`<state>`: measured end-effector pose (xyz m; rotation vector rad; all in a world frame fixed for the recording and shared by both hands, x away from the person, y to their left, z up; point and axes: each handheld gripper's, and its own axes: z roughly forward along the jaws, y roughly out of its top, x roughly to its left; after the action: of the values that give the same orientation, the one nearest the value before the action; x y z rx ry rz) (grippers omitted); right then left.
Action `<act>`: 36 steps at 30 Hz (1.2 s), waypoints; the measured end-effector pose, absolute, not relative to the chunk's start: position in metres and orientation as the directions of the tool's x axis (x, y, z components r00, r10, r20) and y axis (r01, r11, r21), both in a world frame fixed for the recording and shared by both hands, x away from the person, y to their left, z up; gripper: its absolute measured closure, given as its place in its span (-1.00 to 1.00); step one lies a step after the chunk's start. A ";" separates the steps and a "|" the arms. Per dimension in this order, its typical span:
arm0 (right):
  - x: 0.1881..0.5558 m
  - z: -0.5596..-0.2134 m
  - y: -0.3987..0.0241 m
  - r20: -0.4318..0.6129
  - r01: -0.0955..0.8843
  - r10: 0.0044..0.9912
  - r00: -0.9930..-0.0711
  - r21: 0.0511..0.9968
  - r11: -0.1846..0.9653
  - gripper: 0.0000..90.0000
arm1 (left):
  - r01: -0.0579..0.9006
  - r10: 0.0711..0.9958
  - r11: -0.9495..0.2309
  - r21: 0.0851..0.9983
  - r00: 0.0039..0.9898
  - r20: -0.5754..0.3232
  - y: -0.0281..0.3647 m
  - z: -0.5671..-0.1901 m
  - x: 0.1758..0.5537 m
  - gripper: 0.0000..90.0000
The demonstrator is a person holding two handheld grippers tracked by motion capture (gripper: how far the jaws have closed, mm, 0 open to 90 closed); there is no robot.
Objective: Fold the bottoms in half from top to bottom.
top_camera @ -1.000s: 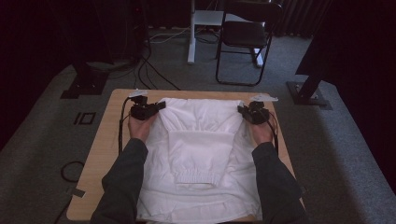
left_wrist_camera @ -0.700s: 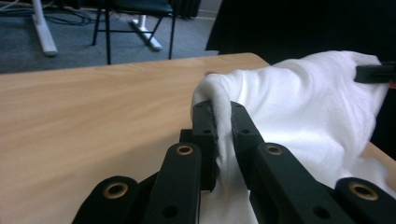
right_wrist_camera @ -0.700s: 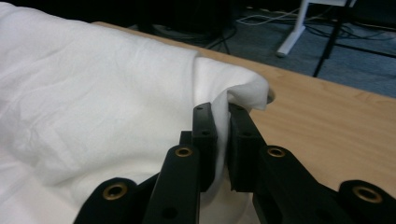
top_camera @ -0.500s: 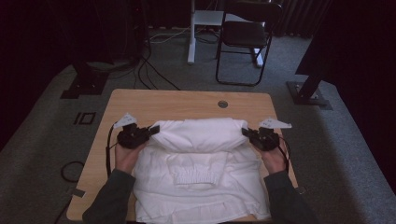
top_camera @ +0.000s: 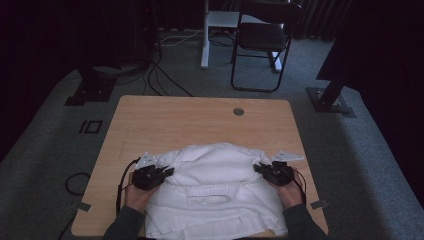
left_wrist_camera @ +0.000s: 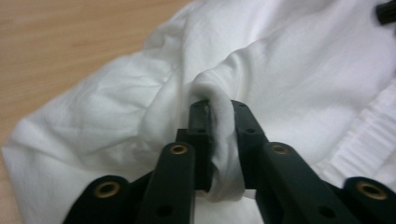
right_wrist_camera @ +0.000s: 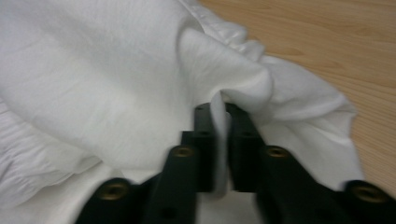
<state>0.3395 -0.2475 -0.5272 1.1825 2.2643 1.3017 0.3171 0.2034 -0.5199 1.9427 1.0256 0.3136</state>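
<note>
A white garment point(top_camera: 215, 170) lies folded over on itself on the near half of the wooden table point(top_camera: 200, 120), a ribbed band point(top_camera: 210, 192) showing on top. My left gripper point(top_camera: 167, 172) is at the fold's left end and my right gripper point(top_camera: 257, 167) at its right end. In the left gripper view a ridge of the white cloth point(left_wrist_camera: 280, 60) stands between the jaws of the left gripper point(left_wrist_camera: 219, 107), which have just been opening but still touch it. In the right gripper view a thin fold of cloth point(right_wrist_camera: 93, 70) sits between the right gripper's point(right_wrist_camera: 219, 109) jaws, also just opening.
The far half of the table is bare wood with a round cable hole point(top_camera: 238, 111). Beyond it on the carpet stand a black chair point(top_camera: 260, 45), a white post point(top_camera: 206, 35), loose cables point(top_camera: 165, 75) and dark stand bases point(top_camera: 90, 92), point(top_camera: 330, 100).
Both hands have come toward the table's near edge and lower, drawing the garment's far edge back over the rest. The far half of the table is now uncovered.
</note>
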 end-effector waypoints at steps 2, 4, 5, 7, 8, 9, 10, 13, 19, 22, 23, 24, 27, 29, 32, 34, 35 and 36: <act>0.342 -0.522 -0.249 0.171 0.504 0.746 -0.643 0.828 0.244 -0.01 | 0.521 0.761 -0.224 0.824 0.621 -0.186 0.206 -0.515 0.316 0.47; 0.345 -0.516 -0.248 0.169 0.488 0.746 -0.644 0.842 0.231 -0.32 | 0.509 0.764 -0.184 0.841 0.612 -0.204 0.209 -0.511 0.315 0.21; 0.349 -0.515 -0.247 0.170 0.489 0.746 -0.644 0.841 0.230 -0.40 | 0.509 0.765 -0.172 0.843 0.609 -0.212 0.210 -0.510 0.315 0.10; 0.352 -0.514 -0.246 0.168 0.490 0.753 -0.637 0.841 0.227 -0.45 | 0.514 0.767 -0.170 0.841 0.605 -0.214 0.211 -0.511 0.316 -0.08; 0.356 -0.514 -0.245 0.164 0.490 0.764 -0.624 0.844 0.219 -0.49 | 0.514 0.767 -0.170 0.841 0.605 -0.214 0.211 -0.511 0.316 -0.08; 0.364 -0.516 -0.242 0.184 0.504 0.761 -0.623 0.838 0.210 -0.51 | 0.514 0.774 -0.175 0.839 0.599 -0.206 0.208 -0.513 0.317 -0.17; 0.367 -0.517 -0.241 0.196 0.513 0.755 -0.626 0.833 0.209 -0.50 | 0.517 0.767 -0.182 0.837 0.607 -0.208 0.206 -0.514 0.317 -0.17; 0.369 -0.524 -0.232 0.206 0.518 0.704 -0.680 0.815 0.261 0.22 | 0.545 0.745 -0.255 0.799 0.637 -0.197 0.197 -0.521 0.319 0.24; 0.366 -0.536 -0.217 0.167 0.539 0.715 -0.679 0.774 0.332 0.87 | 0.595 0.757 -0.323 0.736 0.629 -0.177 0.183 -0.541 0.334 0.80; 0.373 -0.541 -0.210 0.146 0.556 0.740 -0.657 0.757 0.344 0.87 | 0.612 0.774 -0.281 0.739 0.600 -0.202 0.184 -0.548 0.347 0.81; 0.377 -0.543 -0.208 0.138 0.562 0.750 -0.647 0.751 0.347 0.87 | 0.615 0.777 -0.269 0.741 0.593 -0.210 0.184 -0.550 0.350 0.81; 0.380 -0.544 -0.206 0.129 0.562 0.756 -0.642 0.751 0.348 0.87 | 0.618 0.784 -0.260 0.742 0.583 -0.211 0.184 -0.550 0.355 0.81; 0.394 -0.546 -0.201 0.116 0.572 0.781 -0.614 0.747 0.339 0.87 | 0.603 0.809 -0.298 0.740 0.571 -0.139 0.177 -0.546 0.369 0.81; 0.405 -0.547 -0.198 0.110 0.580 0.799 -0.591 0.746 0.326 0.87 | 0.605 0.821 -0.303 0.737 0.558 -0.120 0.174 -0.544 0.382 0.81; 0.419 -0.547 -0.197 0.121 0.597 0.820 -0.560 0.745 0.298 0.87 | 0.613 0.837 -0.289 0.736 0.535 -0.117 0.171 -0.543 0.400 0.81; 0.428 -0.546 -0.195 0.123 0.603 0.829 -0.546 0.744 0.287 0.87 | 0.616 0.846 -0.295 0.731 0.523 -0.099 0.168 -0.542 0.412 0.81; 0.432 -0.546 -0.194 0.123 0.607 0.833 -0.539 0.742 0.283 0.87 | 0.620 0.853 -0.295 0.727 0.513 -0.091 0.167 -0.541 0.418 0.81; 0.436 -0.546 -0.193 0.120 0.610 0.837 -0.534 0.741 0.282 0.87 | 0.627 0.860 -0.287 0.724 0.502 -0.093 0.166 -0.540 0.425 0.81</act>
<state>0.4358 -0.1934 -0.5457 1.3219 2.2638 1.1050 0.4245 0.1656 -0.5399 2.0223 1.2162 0.4116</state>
